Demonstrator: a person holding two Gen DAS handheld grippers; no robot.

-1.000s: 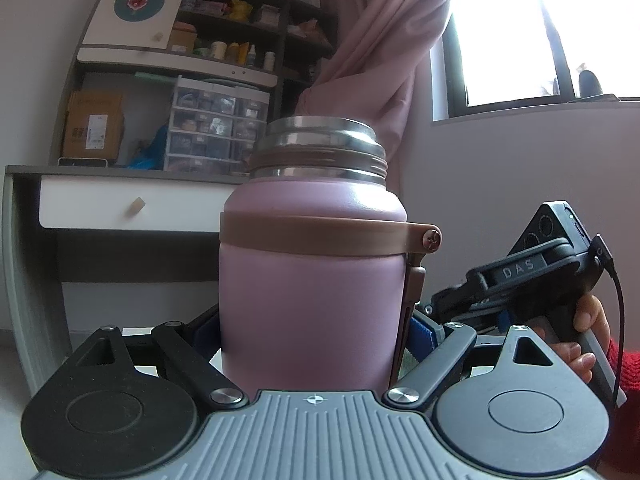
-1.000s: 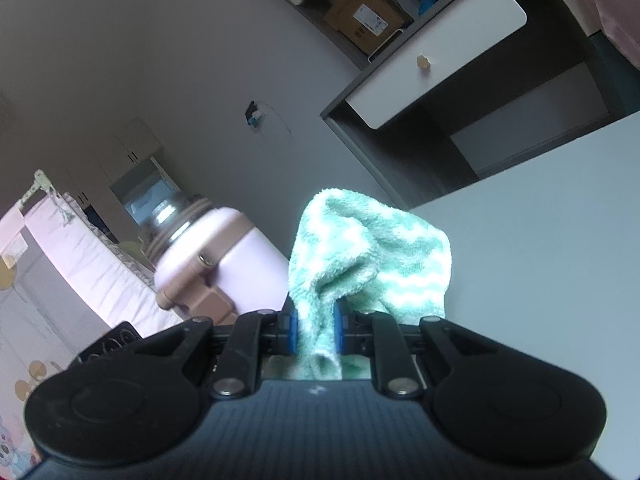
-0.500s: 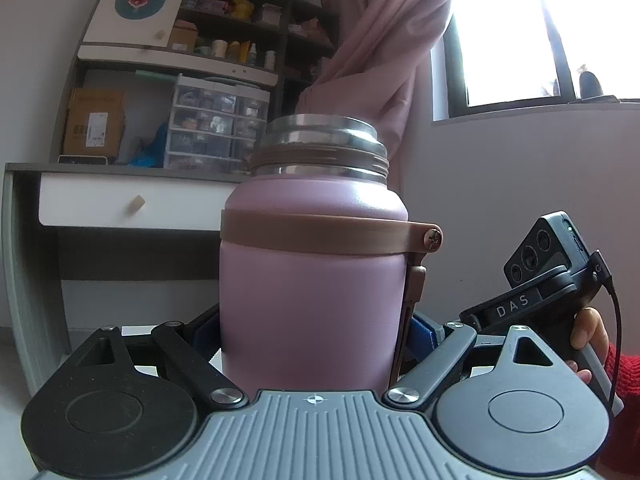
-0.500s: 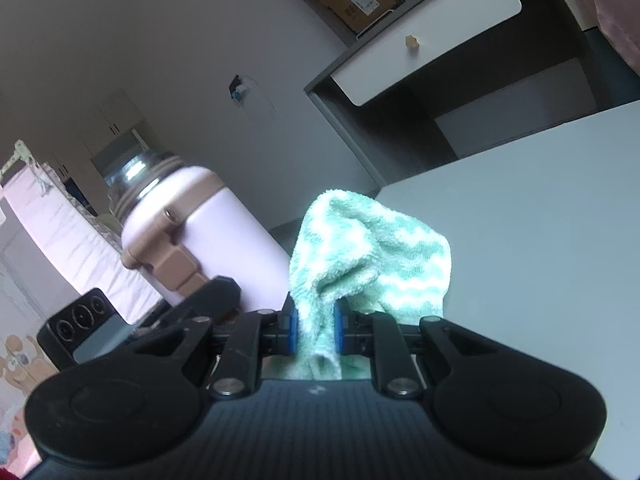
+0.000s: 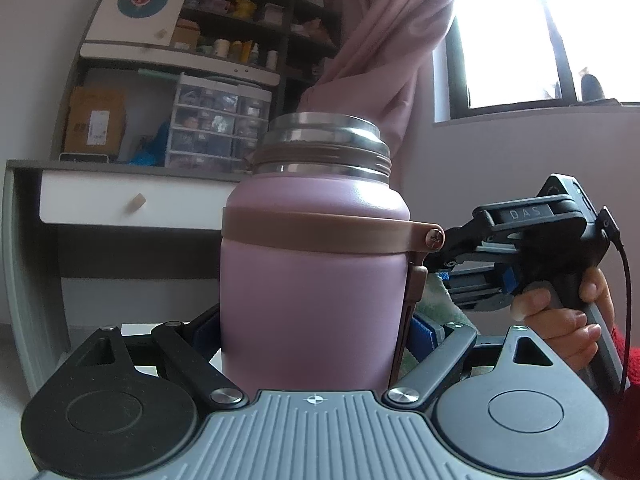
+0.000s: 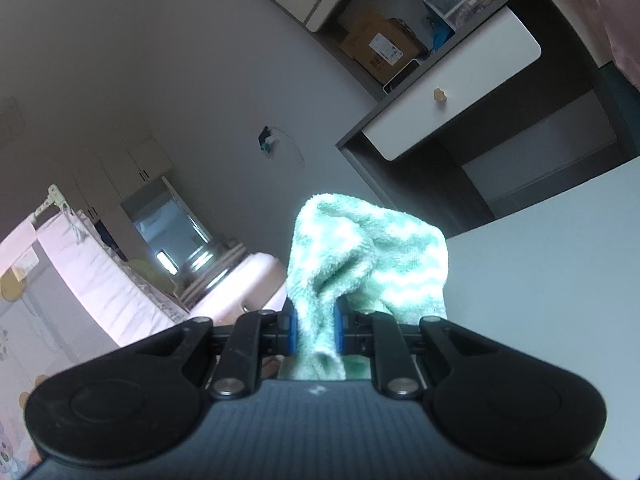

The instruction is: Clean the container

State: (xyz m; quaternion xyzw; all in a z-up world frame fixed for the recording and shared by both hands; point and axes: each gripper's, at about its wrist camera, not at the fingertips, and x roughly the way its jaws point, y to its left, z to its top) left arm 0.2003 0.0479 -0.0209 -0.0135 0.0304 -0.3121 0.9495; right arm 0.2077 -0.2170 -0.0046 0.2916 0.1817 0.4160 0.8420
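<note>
In the left wrist view, the left claw (image 5: pixel 316 328) grips an upright pink bottle (image 5: pixel 312 280) between its blue pads, lid off and steel neck bare. To the bottle's right, a hand (image 5: pixel 568 320) holds the right claw's handle.

In the right wrist view, the right claw (image 6: pixel 316 328) is pinched nearly closed on a green-and-white cloth (image 6: pixel 368 268). The bottle (image 6: pixel 248 280) lies just left of the cloth, above the white tabletop (image 6: pixel 560 300).
</note>
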